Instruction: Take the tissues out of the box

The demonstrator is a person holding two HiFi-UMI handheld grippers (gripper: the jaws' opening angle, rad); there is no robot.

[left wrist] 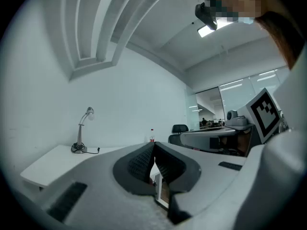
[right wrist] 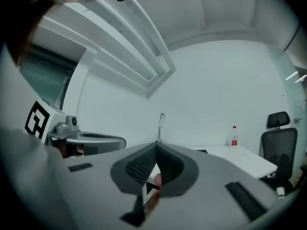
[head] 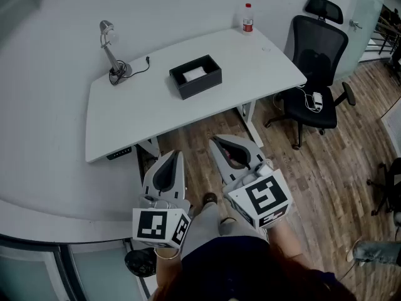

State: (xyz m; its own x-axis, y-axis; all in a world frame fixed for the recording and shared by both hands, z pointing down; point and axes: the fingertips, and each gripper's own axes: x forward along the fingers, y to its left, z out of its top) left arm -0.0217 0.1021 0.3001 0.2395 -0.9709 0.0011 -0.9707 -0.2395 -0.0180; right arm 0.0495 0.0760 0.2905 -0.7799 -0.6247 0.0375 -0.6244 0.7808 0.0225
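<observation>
Holds left hand-held gripper (head: 173, 157) and right hand-held gripper (head: 217, 144) level, jaws pressed together on nothing, well short of the box (head: 207, 84) with its tissues (head: 194, 74) on the desk (head: 138, 115), apparently poised before approaching.

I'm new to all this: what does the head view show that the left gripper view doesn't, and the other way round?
Only the head view: the black box on the white desk, a white tissue inside it, and the wooden floor.

Only the left gripper view: the ceiling with its light, a glass wall, and the left gripper close up, jaws pressed together with nothing between.

Both: the desk, the lamp, the red-capped bottle, the black office chair and the right gripper.
</observation>
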